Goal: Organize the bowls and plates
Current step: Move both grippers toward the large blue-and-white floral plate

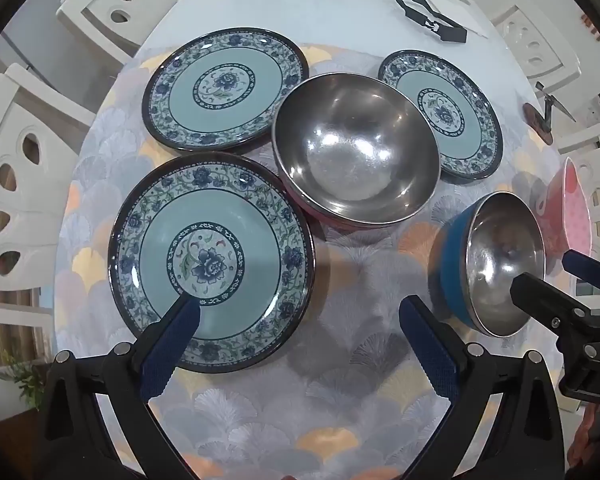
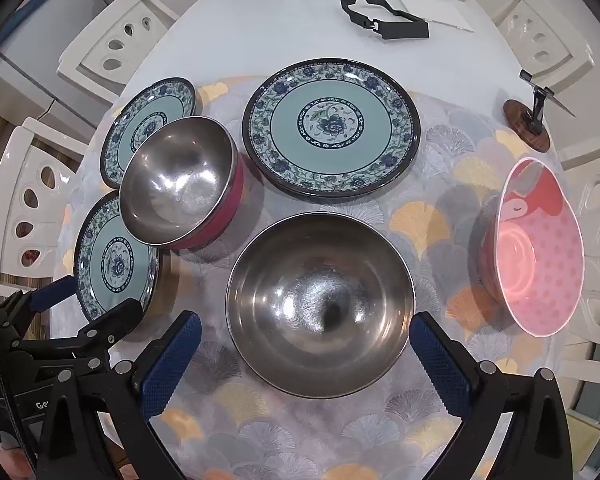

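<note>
Overhead, fan-patterned tablecloth (image 2: 440, 216), white chairs (image 2: 112, 44) around, both jaws released, empty.

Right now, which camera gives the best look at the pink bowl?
The right wrist view: the pink bowl shows whole there, dotted inside, at the table's right edge. The left wrist view catches only a squeezed sliver at its right border, behind the blue bowl.

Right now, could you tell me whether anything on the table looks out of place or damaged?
Nothing stands out: three floral plates lie flat, and the red steel bowl, blue steel bowl and pink bowl sit upright, empty and intact.
</note>
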Tool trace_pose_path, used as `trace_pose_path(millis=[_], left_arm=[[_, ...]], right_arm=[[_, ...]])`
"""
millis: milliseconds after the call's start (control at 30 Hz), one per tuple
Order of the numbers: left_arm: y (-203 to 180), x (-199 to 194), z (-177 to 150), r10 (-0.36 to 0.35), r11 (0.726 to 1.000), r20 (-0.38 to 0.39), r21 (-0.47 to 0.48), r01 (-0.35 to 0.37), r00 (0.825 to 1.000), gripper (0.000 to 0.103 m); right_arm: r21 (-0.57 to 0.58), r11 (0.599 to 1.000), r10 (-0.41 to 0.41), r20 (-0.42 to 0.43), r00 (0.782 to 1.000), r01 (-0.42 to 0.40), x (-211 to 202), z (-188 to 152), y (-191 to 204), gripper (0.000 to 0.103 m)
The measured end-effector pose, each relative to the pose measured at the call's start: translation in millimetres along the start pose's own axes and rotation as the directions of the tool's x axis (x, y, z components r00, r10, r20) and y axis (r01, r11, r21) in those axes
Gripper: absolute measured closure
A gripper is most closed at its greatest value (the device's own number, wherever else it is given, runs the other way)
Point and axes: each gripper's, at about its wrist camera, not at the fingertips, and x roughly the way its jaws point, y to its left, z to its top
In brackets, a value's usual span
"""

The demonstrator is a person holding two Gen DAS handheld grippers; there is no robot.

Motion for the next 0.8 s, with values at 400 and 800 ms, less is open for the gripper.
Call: trace_pose_path(millis=[400, 800], left_arm=[[4.8, 1.6, -2.4, 0.000, 1.000, -0.001, -0.012, 0.000, 1.000, 0.003], [4.7, -3.3, -6.2, -0.007, 1.000, 0.005, -0.013, 0.007, 1.000, 0.003]], right_arm=[[0.009, 1.000, 0.016, 0.014, 1.000, -0.016, -3.6, -2.7, 2.3, 0.000], [0.010, 1.000, 0.020, 0.028, 0.999, -0.020, -8.2, -5.1, 4.2, 0.000]])
